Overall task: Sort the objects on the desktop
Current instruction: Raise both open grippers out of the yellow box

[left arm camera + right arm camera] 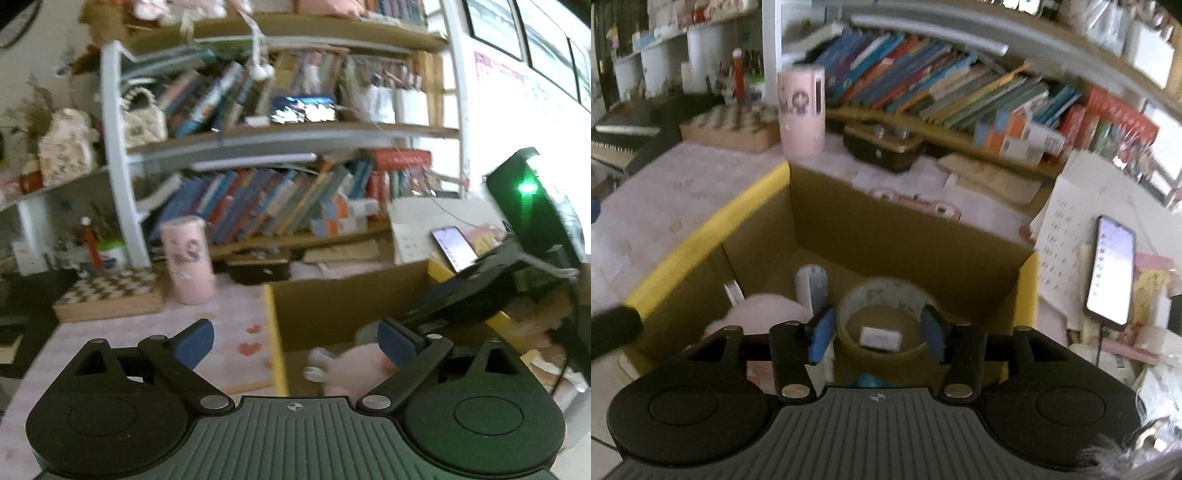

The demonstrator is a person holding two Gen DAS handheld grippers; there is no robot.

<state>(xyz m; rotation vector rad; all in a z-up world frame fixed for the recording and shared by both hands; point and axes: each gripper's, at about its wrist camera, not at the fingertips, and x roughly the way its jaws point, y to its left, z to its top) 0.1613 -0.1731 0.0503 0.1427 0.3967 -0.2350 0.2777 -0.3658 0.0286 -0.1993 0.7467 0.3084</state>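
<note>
Tape roll (882,314), pale and wide, lies flat in cardboard box (713,229).

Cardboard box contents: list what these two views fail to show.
- Left wrist: pink plush partly behind the left gripper and blurred.
- Right wrist: tape roll near edge behind the right gripper; label on the small white block too blurred to read.
- Cardboard box floor mostly hidden.

The left wrist view looks nearly level from above the left rim of the box (275,332), out toward the bookshelf (258,206), the box close below. The right wrist view sits close over the box (713,236), tilted steeply down into it, toward the same bookshelf (942,96). Both share the box, pink cup (188,260) (801,110), phone (453,247) (1112,269) and shelf.
</note>
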